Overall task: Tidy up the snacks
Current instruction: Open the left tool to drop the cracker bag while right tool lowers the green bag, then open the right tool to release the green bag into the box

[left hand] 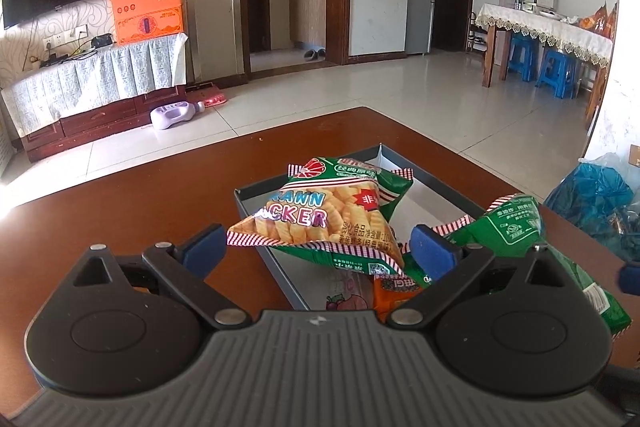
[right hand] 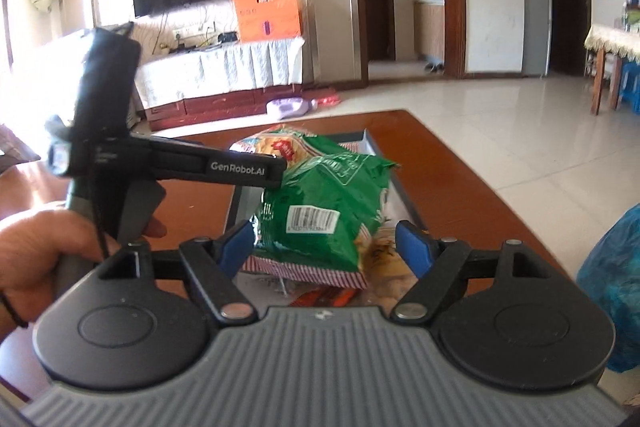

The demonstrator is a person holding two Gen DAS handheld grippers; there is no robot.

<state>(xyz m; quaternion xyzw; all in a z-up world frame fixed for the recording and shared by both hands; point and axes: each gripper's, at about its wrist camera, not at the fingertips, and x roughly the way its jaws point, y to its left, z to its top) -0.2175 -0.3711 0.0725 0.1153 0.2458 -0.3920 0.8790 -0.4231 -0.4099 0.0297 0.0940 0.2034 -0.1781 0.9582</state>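
A dark-rimmed tray (left hand: 256, 227) sits on the brown table. A prawn cracker bag (left hand: 320, 215) lies tilted in it, between the wide-apart blue pads of my left gripper (left hand: 318, 249); the pads do not press it, so the gripper is open. A second green bag (left hand: 516, 223), barcode side up (right hand: 320, 211), rests over the tray's near end (right hand: 404, 187). My right gripper (right hand: 325, 247) is open around it: the left pad is at the bag's edge, the right pad stands clear. An orange packet (right hand: 324, 297) lies under the bags.
A hand (right hand: 36, 251) holds the left gripper, whose finger (right hand: 224, 167) reaches across above the tray. A blue plastic bag (right hand: 616, 287) sits off the table's right side. Bare table top (left hand: 120, 219) lies left of the tray.
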